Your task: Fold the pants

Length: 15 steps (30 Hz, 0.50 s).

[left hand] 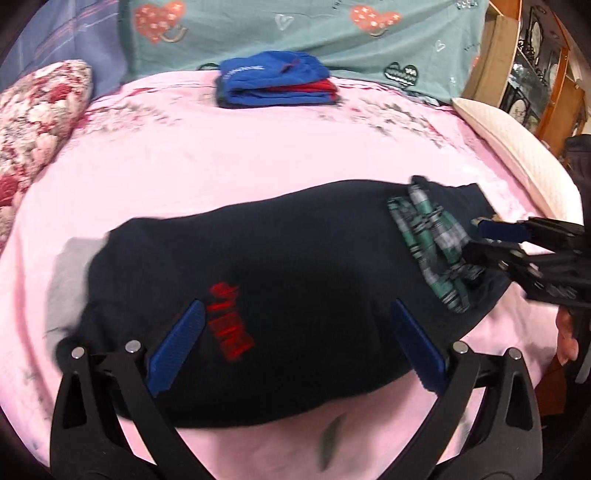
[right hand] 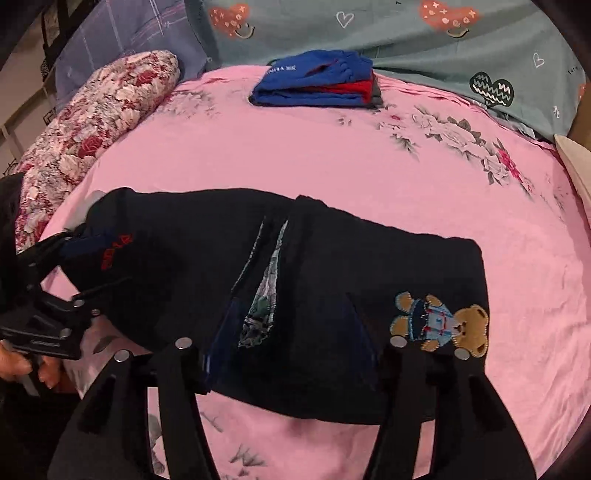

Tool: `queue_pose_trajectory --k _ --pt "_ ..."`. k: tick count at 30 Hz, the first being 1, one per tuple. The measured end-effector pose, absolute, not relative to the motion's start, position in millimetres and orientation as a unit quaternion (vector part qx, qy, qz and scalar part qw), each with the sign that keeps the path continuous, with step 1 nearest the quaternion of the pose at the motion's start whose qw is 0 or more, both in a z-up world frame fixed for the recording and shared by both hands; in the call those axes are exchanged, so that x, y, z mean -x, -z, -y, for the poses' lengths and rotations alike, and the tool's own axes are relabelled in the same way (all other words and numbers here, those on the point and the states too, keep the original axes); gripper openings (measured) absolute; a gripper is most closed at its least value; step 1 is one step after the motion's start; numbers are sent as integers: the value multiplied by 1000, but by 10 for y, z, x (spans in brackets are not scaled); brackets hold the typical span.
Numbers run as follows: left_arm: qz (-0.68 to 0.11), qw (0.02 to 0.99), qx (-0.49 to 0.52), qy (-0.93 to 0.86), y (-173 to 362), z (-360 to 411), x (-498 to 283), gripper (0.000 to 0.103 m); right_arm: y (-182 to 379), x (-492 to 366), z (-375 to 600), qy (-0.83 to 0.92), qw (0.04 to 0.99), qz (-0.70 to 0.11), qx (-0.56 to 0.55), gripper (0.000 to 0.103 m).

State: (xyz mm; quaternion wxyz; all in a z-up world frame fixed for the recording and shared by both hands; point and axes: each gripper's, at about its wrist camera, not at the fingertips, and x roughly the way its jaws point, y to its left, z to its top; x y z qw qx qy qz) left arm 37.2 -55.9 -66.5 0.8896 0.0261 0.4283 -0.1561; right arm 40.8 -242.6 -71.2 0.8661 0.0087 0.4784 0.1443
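Dark navy pants (left hand: 280, 251) lie across the pink bed sheet (left hand: 258, 147), with red lettering (left hand: 229, 321) at one end, a green plaid lining (left hand: 432, 240) and a teddy bear patch (right hand: 439, 321). My left gripper (left hand: 295, 332) is open, its blue pads spread just above the lettered end. My right gripper (right hand: 291, 332) is open over the middle of the pants (right hand: 295, 266), left of the bear patch. In the left wrist view the right gripper (left hand: 476, 236) reaches over the plaid lining. In the right wrist view the left gripper (right hand: 70, 258) is at the lettered end.
A folded stack of blue and red clothes (left hand: 277, 81) lies at the far side of the bed. A floral pillow (left hand: 33, 136) is on the left, a teal heart-print cover (left hand: 295, 29) behind, a cream pillow (left hand: 517, 155) and a wooden cabinet (left hand: 535, 74) at right.
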Motion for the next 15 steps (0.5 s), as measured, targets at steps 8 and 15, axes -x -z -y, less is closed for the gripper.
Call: queue_pose_trajectory --k 8,15 --pt "-424 891 -25 157 711 354 -299 101 191 -208 2446 -192 882 -426 -66 3" --pt "-416 894 -14 164 697 337 -268 101 792 -350 2168 -171 847 -503 -26 3"
